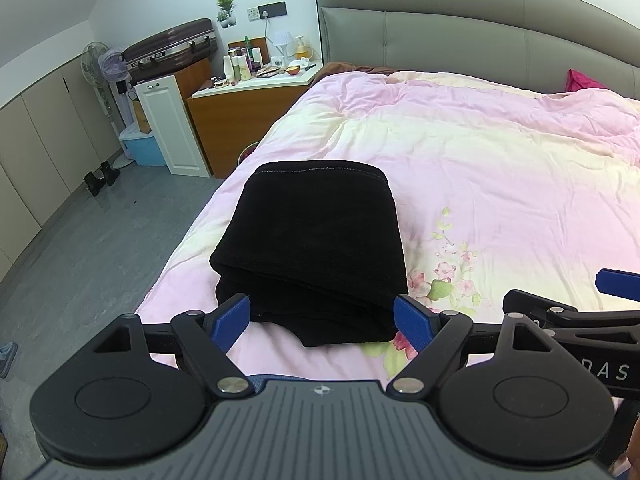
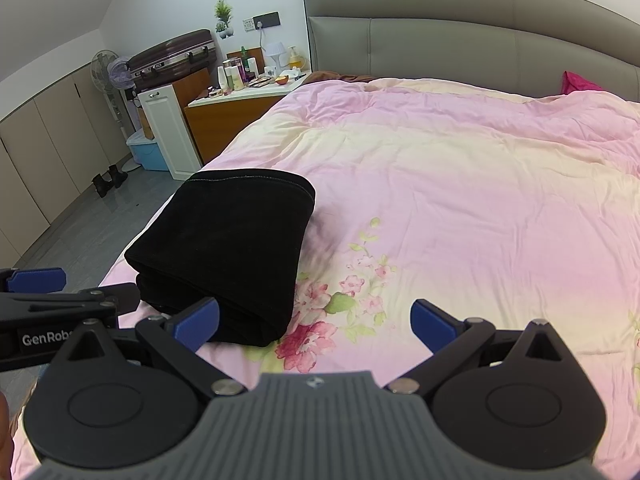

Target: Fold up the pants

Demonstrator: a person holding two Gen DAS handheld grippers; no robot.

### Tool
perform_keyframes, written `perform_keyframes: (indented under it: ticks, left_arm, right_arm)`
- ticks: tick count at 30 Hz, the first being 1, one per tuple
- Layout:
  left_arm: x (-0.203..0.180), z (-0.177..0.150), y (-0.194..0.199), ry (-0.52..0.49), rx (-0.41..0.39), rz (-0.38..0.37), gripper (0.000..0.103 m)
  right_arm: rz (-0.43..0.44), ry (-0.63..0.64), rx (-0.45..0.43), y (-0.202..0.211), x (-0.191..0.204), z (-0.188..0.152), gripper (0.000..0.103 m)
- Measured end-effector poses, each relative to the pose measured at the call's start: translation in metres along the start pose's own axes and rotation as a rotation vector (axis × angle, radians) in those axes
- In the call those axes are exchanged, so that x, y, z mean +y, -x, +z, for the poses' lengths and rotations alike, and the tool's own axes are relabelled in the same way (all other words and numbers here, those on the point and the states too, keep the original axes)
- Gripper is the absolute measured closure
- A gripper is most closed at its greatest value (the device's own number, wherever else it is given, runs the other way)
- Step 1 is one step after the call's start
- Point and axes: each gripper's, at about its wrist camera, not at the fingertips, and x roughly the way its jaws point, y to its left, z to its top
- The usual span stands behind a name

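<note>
Bright even room light, soft shadows, sharp focus, fisheye-bowed edges

A bed [image 1: 500,184] under a pink floral quilt [image 2: 460,208] carries black folded pants [image 1: 312,248] near its edge.

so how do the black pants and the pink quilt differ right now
The black pants are plain and dark; the pink quilt is pale pink and cream with a flower print. The pants are folded into a compact stacked bundle, while the quilt lies spread across the bed in one wrinkled layer. The pants sit near the bed's left edge on top of the quilt. Both are soft fabric, and neither is held: the left hand-held gripper and right hand-held gripper are open.
</note>
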Motion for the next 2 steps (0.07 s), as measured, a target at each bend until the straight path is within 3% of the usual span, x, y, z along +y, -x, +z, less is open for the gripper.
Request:
perform_keyframes:
  ticks: [2]
  left_arm:
    - [-0.0001, -0.0002, 0.0000, -0.001, 0.001, 0.001, 0.008]
  right_arm:
    - [0.000, 0.000, 0.000, 0.0000, 0.0000, 0.0000, 0.005]
